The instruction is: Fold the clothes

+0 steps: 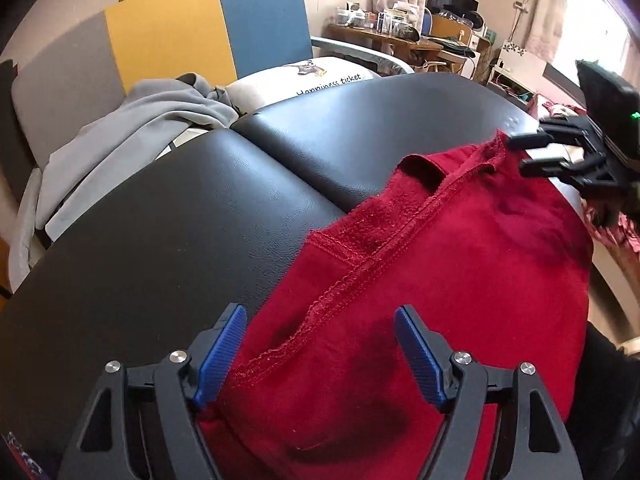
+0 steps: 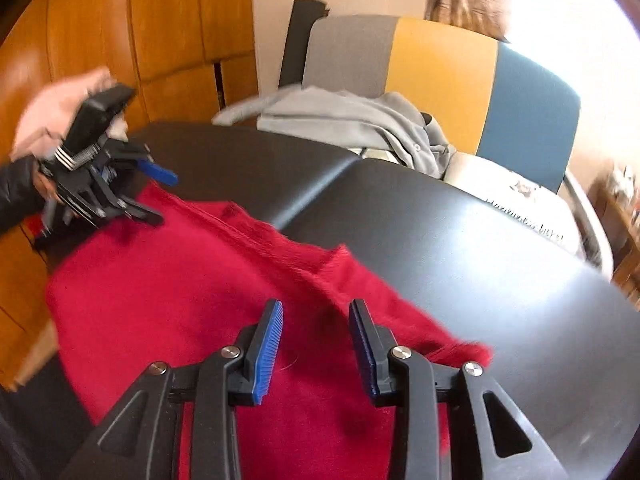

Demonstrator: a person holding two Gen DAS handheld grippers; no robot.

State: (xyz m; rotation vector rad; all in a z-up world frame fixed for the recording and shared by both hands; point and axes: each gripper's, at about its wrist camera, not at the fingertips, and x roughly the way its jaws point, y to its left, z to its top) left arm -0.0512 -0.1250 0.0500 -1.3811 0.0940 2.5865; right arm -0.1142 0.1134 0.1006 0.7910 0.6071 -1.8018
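Sweater [image 1: 460, 280] (red), flat, long axis diagonal

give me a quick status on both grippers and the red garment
Left gripper open, nothing held. Right gripper open over red garment, nothing pinched. Garment partly folded on black table. Nothing in the way.

A black padded leather tabletop [image 1: 208, 216] fills the foreground before a grey, yellow and blue panelled chair [image 1: 168, 28]. Beyond, a cluttered wooden desk [image 1: 384, 36] stands beneath curtained, sunlit windows [image 1: 592, 16]; warm wooden wall panelling [image 2: 120, 24] lines the opposite side.
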